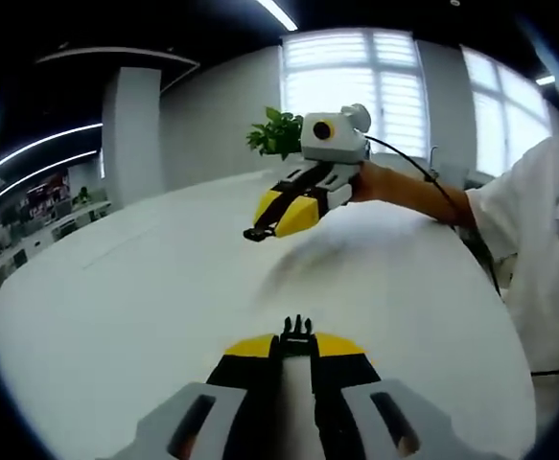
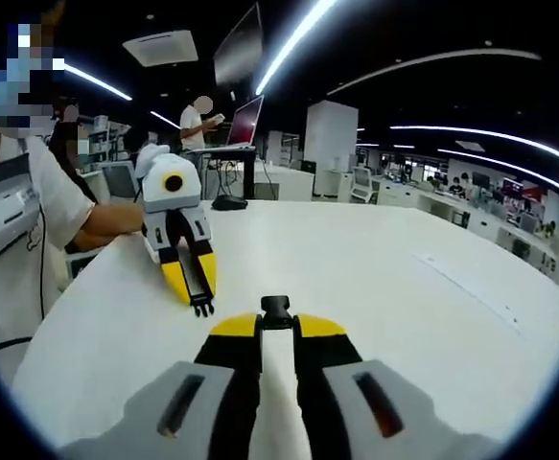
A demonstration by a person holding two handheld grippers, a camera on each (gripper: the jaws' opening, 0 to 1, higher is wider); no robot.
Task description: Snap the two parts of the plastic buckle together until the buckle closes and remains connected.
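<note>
Holding one half of the buckle each, both tongs hang above the white desk (image 1: 116,287) and face one another with a clear gap between them.

In the left gripper view, the left tongs (image 1: 297,337) rise from the bottom edge, jaws drawn close and clamped on the pronged half (image 1: 297,330) of the black buckle; its prongs stick out just past the yellow jaw tips. Ahead and above, well apart from those tips, the right tongs (image 1: 258,233) come in from the right, tilted down toward the desk, with a small black piece showing at their tip. A person's hand (image 1: 380,182) grips them behind the jaws, and a white sleeve (image 1: 533,230) lies farther right. A green plant (image 1: 277,132) stands beyond those tongs by bright windows (image 1: 356,72).

In the right gripper view, the right tongs (image 2: 277,321) rise from the bottom, jaws close together and clamped on the socket half (image 2: 276,310), a blocky black piece poking out between the yellow tips. Left of and slightly beyond them, the left tongs (image 2: 201,307) point down at the desk, the pronged half at their tip just above the surface. The two halves are near each other but not touching, and the buckle is not joined. Far behind, a person (image 2: 199,123) stands at a laptop (image 2: 244,122).
</note>
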